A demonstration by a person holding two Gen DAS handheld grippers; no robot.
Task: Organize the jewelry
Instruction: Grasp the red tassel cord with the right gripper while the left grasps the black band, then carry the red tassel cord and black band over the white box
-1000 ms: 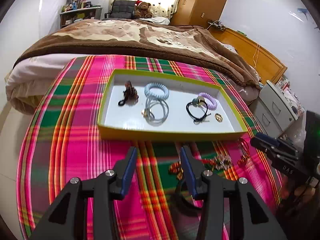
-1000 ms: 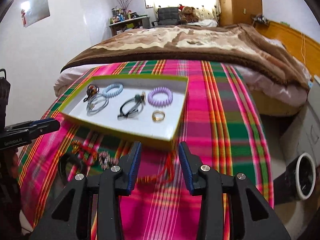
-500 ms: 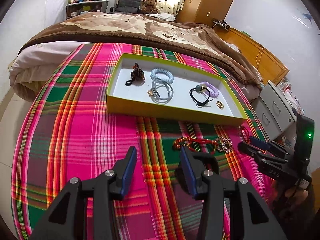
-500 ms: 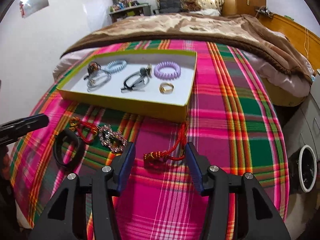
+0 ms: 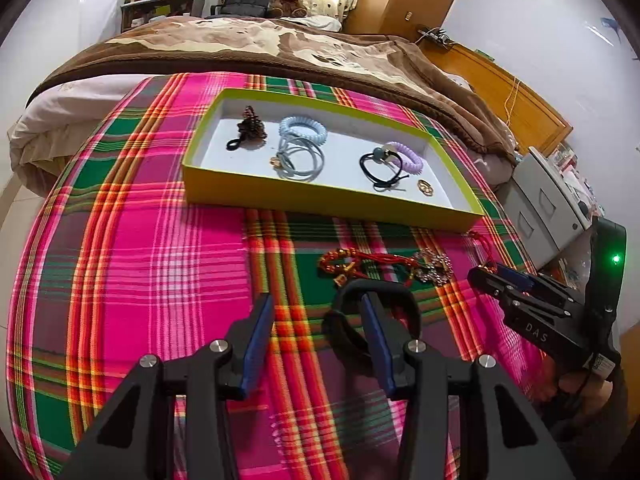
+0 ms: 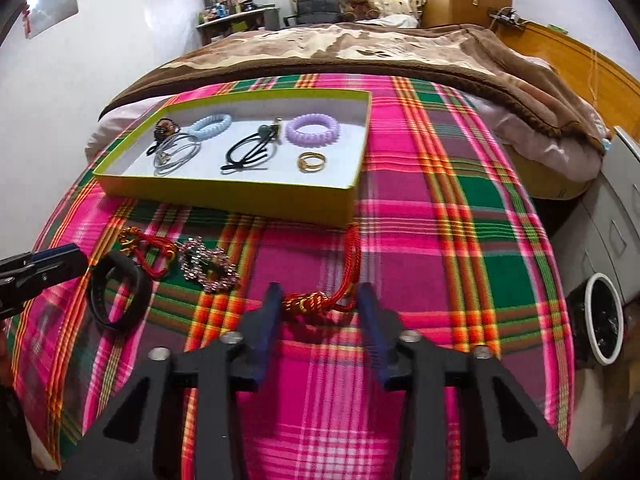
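Note:
A red cord bracelet [image 6: 353,254] with a gold knot lies on the plaid cloth, in front of the yellow-green tray [image 6: 224,196]. My right gripper [image 6: 320,300] straddles the knot end and its jaws are closing, but the pads are not pressing on it. Further left lie a black band [image 6: 116,296], a red-and-gold bracelet [image 6: 146,246] and a rhinestone bracelet [image 6: 208,266]. My left gripper [image 5: 316,316] hangs open over the cloth. Its right fingertip overlaps the black band [image 5: 404,300], with nothing between the pads. The tray [image 5: 328,200] holds several hair ties and a gold ring [image 6: 311,161].
The plaid cloth [image 5: 140,280] covers a rounded surface that falls away at the left and right edges. Behind it is a bed with a brown blanket [image 6: 360,52]. A white drawer cabinet [image 5: 548,200] and a round bin [image 6: 600,316] stand to the right.
Both grippers have sunk toward the cloth. The right gripper's jaws have come around the red cord bracelet's knot. The left gripper has come up to the black band.

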